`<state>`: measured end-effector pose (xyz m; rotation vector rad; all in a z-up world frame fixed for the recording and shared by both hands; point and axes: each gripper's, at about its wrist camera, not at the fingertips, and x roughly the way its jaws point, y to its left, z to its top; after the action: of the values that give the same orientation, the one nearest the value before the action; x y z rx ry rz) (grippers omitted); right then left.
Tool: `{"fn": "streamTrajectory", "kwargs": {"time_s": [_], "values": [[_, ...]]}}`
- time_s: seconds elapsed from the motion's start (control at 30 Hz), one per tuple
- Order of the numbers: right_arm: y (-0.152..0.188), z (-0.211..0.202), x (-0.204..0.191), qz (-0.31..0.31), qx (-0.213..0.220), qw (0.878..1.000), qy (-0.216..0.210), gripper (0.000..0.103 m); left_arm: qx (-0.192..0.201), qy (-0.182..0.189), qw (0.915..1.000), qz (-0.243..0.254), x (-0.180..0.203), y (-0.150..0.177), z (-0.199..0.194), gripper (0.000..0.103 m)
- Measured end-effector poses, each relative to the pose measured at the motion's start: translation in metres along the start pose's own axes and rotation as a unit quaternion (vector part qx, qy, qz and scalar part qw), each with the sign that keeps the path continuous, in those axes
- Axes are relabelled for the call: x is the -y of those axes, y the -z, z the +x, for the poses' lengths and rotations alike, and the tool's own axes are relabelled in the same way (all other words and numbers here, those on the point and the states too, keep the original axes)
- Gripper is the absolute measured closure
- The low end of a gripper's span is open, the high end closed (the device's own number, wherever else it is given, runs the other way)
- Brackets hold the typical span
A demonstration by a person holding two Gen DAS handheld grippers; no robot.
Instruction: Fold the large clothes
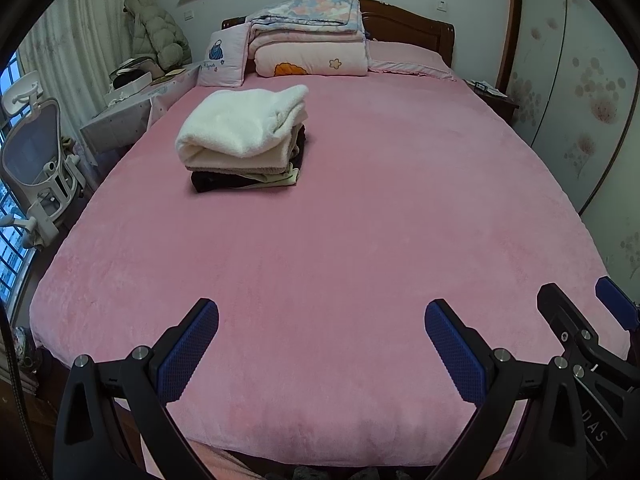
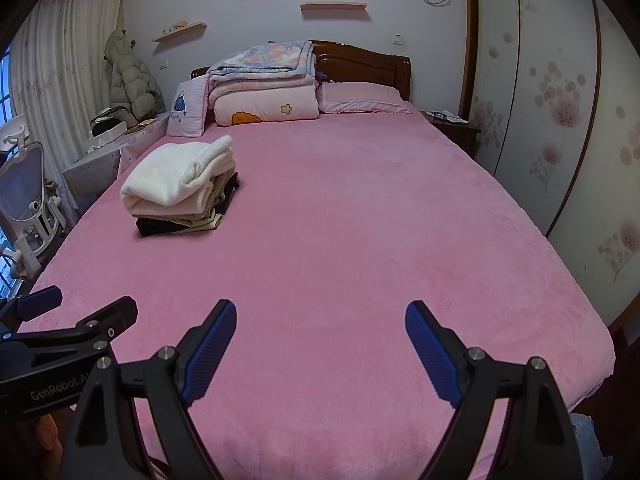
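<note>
left gripper point(image 1: 322, 312) jaws spread wide, nothing between them, over the foot end of the pink bed point(image 1: 360, 220) | right gripper point(image 2: 320, 314) likewise wide apart and bare, just beside it | stack of folded clothes point(image 1: 244, 136) sits on the bed's far left, near the pillows, well apart from both

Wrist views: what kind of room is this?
A home bedroom, most likely. A large bed under a pink cover fills both views, with a wooden headboard, folded quilts and a pillow at its far end. A stack of folded clothes sits on the bed.
</note>
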<state>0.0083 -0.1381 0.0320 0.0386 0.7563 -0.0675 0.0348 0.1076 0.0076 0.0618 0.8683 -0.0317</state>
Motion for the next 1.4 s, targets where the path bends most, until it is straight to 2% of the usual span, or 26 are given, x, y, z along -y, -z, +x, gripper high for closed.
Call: {"fn": "streamTrajectory", "kwargs": {"time_s": [1.4], "values": [[0.009, 0.005, 0.000, 0.000, -0.005, 1.000, 0.005, 0.016, -0.007, -0.003, 1.0000, 0.005, -0.002, -0.001, 0.005, 0.002]]}}
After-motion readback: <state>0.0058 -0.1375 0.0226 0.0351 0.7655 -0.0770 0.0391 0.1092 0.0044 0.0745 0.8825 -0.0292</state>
